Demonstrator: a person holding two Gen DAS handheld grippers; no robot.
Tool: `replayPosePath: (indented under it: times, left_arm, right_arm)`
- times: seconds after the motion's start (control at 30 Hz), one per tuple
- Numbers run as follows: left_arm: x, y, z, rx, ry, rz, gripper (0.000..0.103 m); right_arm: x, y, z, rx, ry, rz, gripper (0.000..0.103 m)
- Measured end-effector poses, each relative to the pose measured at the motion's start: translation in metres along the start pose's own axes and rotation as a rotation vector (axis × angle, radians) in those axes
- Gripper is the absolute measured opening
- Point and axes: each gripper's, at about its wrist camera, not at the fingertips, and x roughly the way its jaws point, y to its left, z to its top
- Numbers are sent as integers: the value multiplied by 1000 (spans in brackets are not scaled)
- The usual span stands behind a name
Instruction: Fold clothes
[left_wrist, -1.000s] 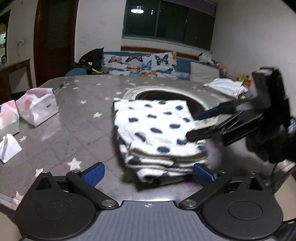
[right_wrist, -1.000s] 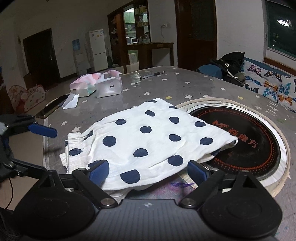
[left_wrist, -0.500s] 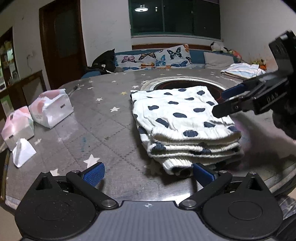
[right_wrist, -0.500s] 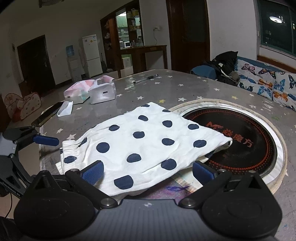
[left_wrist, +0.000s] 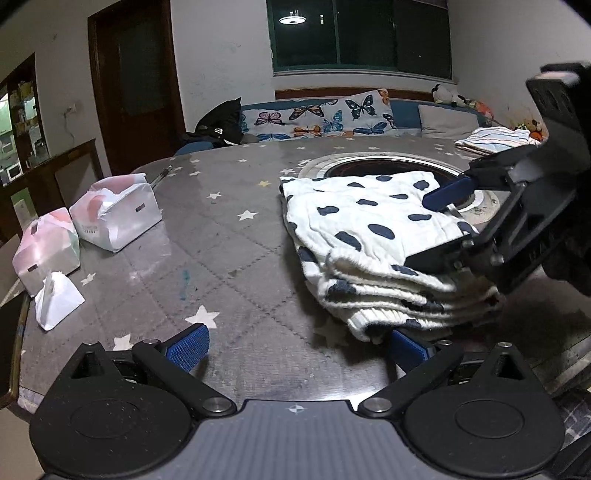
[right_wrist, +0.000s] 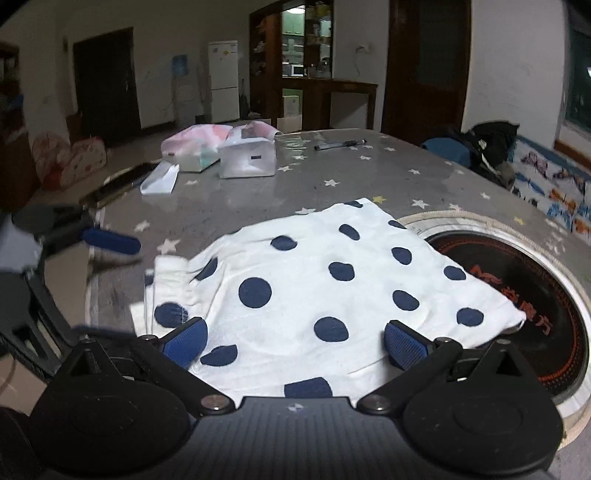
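— While the garment (left_wrist: 373, 240) lies folded in a thick stack on the table (left_wrist: 221, 258), half over the round burner (left_wrist: 373, 168), what does your left camera give you?

— My left gripper (left_wrist: 297, 345) with its jaws apart, nothing between them, low at the stack's near edge. My right gripper (left_wrist: 436, 221) reaches in over the far side.

— And the right camera?

— My right gripper (right_wrist: 295, 341) wide open above the dotted garment (right_wrist: 332, 280), pads just over the cloth, not pinching it. The left gripper (right_wrist: 107, 240) hangs beside the waistband end.

— So which step?

— I judge the folding done and released. Next I'd need both grippers under the stack to carry it, perhaps toward the striped pile (left_wrist: 495, 138).
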Motion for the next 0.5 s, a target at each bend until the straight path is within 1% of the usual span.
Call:
replayPosePath:
  times: [0.07,0.23,0.5]
  left_arm:
    - [1,2,0,-2,-2,-1,103]
    - [7,10,2,-12,-7,29,103]
    - [26,31,15,-5,-17,96,103]
  right_arm:
    - [-3,1,2,-7,-4,-5,103]
    - [-9,-2,7,-10,-17,-12,103]
    - [-13,-37,10,115,-47,-49,103]
